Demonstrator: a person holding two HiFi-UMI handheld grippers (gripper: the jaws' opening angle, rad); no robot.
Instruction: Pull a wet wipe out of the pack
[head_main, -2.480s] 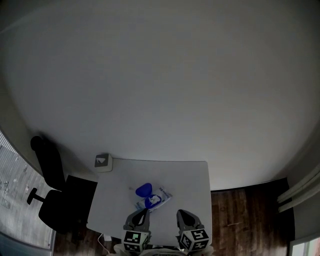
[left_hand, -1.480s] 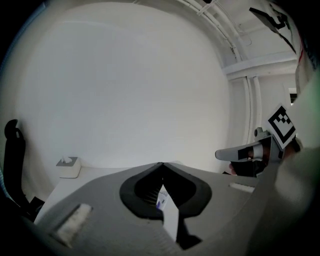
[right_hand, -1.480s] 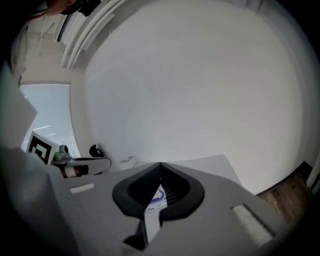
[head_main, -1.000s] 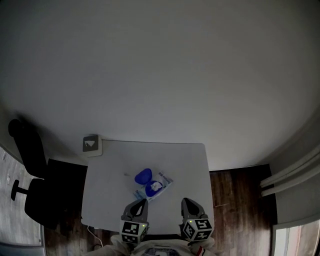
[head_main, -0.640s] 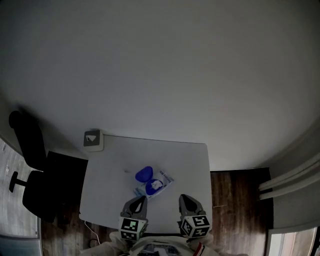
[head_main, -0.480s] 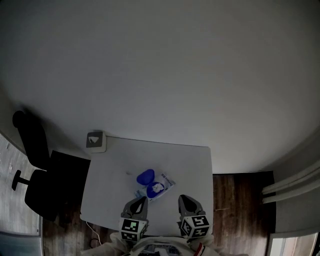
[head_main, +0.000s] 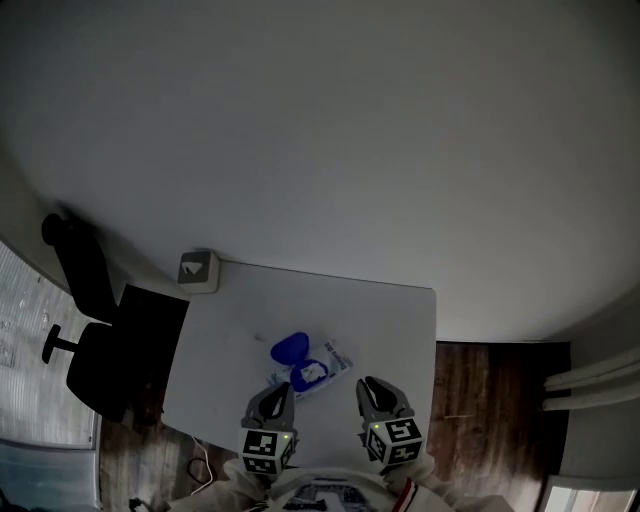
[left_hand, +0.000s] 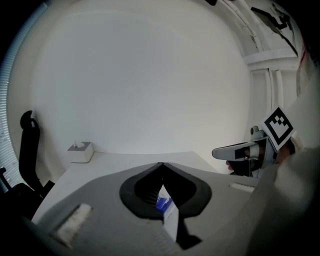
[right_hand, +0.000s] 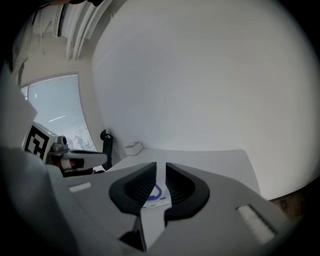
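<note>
A: One white table (head_main: 390, 310) is seen filling the lower middle of the head view. A black chair (head_main: 95, 340) is set beside its left edge, and a small tissue box (head_main: 198, 270) on its far left corner. Where is the pack found?

B: The wet wipe pack (head_main: 330, 362) is laid flat near the table's front edge, just ahead of both grippers, with its blue lid (head_main: 289, 347) flipped open.

A: How are the jaws set?

B: The left gripper (head_main: 279, 392) is seen with its tips brought together and nothing clamped. The right gripper (head_main: 372, 386) is being opened; only a narrow gap is shown, with nothing in it. The pack lies beyond.

A: How should the wipe be taken?

B: A soft, damp, limp sheet is to be expected, and the light, slick pack is likely to be dragged up with it. The pack's body is best pinned by one gripper while the sheet is pinched at the opening beside the lid. Whether a tuft stands up there cannot be told.
</note>
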